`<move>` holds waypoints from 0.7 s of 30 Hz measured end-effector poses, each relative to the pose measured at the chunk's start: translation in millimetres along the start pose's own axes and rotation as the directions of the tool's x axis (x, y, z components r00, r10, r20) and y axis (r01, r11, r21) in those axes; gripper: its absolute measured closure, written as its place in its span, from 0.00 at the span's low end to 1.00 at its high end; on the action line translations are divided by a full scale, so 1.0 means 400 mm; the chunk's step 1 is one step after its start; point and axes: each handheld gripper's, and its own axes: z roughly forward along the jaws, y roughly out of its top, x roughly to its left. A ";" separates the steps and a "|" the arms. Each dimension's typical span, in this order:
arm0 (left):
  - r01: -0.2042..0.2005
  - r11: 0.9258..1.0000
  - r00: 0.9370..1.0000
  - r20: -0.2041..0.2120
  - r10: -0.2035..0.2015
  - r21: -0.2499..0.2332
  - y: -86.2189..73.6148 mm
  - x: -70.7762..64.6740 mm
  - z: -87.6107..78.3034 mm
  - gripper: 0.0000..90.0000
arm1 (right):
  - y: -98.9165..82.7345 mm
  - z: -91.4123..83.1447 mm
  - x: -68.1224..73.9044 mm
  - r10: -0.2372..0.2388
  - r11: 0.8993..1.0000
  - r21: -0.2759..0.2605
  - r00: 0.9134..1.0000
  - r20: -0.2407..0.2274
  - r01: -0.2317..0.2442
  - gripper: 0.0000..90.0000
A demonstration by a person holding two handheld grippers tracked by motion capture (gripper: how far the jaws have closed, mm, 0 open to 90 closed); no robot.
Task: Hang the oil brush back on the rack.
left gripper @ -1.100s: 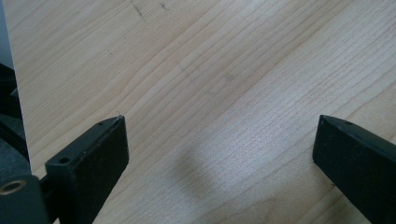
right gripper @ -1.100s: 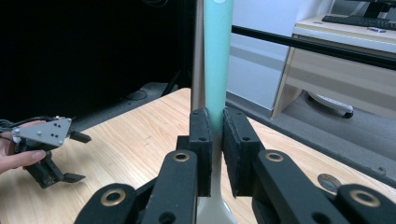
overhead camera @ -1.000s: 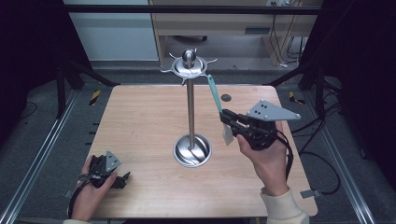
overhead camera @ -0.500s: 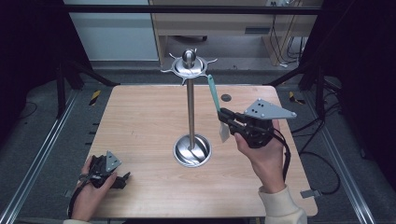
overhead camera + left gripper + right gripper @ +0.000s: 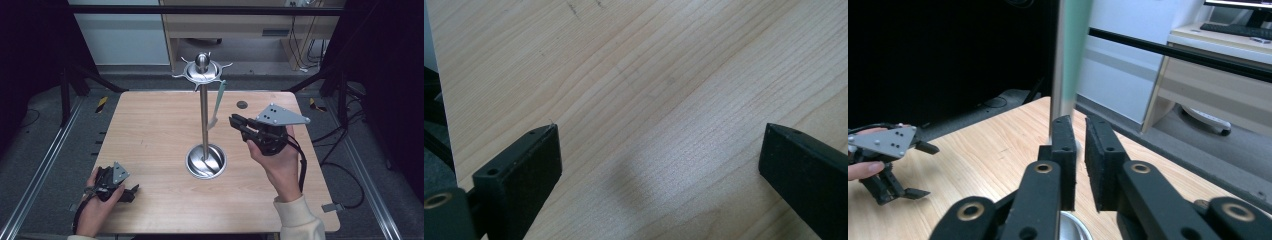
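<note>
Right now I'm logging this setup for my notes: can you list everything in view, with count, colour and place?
Table: one, light wood, centre.
Stand: one, silver, round base mid-table, hooks at top.
Utensil: one, pale green handle, hanging from a hook of the stand.
Small disc: one, dark, far side of the table.
Left gripper: one, black, near left corner, jaws wide apart.
Right gripper: one, black, right of the stand, jaws nearly together, nothing visibly between.
</note>
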 end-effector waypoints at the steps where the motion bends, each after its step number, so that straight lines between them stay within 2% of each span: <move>1: 0.000 1.000 1.000 0.000 0.000 0.000 0.000 0.000 0.000 0.04 | 0.000 0.000 0.000 0.000 1.000 0.000 1.000 0.000 0.000 0.90; 2: 0.000 1.000 1.000 0.000 0.000 -0.001 0.000 0.000 0.000 0.04 | 0.000 -0.001 -0.002 0.008 1.000 0.001 1.000 0.017 -0.008 0.83; 3: 0.000 1.000 1.000 0.000 0.000 -0.001 0.000 0.000 0.000 0.04 | 0.000 -0.001 -0.002 0.008 1.000 0.001 1.000 0.017 -0.008 0.83; 4: -0.001 1.000 1.000 0.001 0.001 -0.001 0.001 -0.001 0.000 0.04 | 0.000 -0.002 -0.005 0.011 1.000 0.009 0.999 0.050 -0.011 0.70; 7: -0.001 1.000 1.000 0.001 0.001 -0.001 0.001 -0.001 -0.001 0.04 | -0.005 -0.002 -0.014 0.007 0.999 0.038 0.993 0.116 -0.011 0.49; 8: -0.001 1.000 1.000 0.001 0.001 -0.002 0.001 -0.001 -0.001 0.04 | -0.005 -0.002 -0.014 0.007 0.999 0.038 0.993 0.116 -0.011 0.49; 9: -0.001 1.000 1.000 0.001 0.001 -0.002 0.001 -0.001 -0.001 0.04 | -0.007 -0.002 -0.017 0.011 0.999 0.050 0.990 0.138 -0.018 0.45; 10: -0.003 1.000 1.000 0.000 0.003 -0.001 0.002 -0.001 -0.001 0.04 | -0.011 -0.007 -0.025 0.018 0.998 0.055 0.983 0.183 -0.029 0.38; 12: 0.001 1.000 1.000 0.002 -0.001 -0.002 0.002 -0.001 -0.001 0.04 | -0.016 -0.014 -0.036 0.032 0.998 0.052 0.976 0.215 -0.044 0.32; 14: 0.001 1.000 1.000 0.001 -0.001 -0.003 0.002 -0.001 -0.001 0.04 | -0.020 -0.021 -0.045 0.029 0.998 0.044 0.964 0.265 -0.042 0.25; 15: 0.001 1.000 1.000 0.001 -0.001 -0.003 0.002 -0.001 -0.001 0.04 | -0.020 -0.025 -0.049 0.030 0.998 0.041 0.959 0.281 -0.043 0.23; 16: 0.001 1.000 1.000 0.001 -0.001 -0.003 0.002 -0.001 -0.001 0.04 | -0.020 -0.025 -0.049 0.030 0.998 0.041 0.959 0.281 -0.043 0.23; 17: 0.001 1.000 1.000 0.002 -0.001 -0.003 0.002 -0.001 0.000 0.04 | -0.022 -0.033 -0.058 0.031 0.999 0.033 0.952 0.303 -0.043 0.19; 21: 0.001 1.000 1.000 0.003 -0.001 -0.003 0.002 -0.002 0.000 0.04 | -0.027 -0.049 -0.075 0.031 0.999 0.025 0.943 0.332 -0.041 0.14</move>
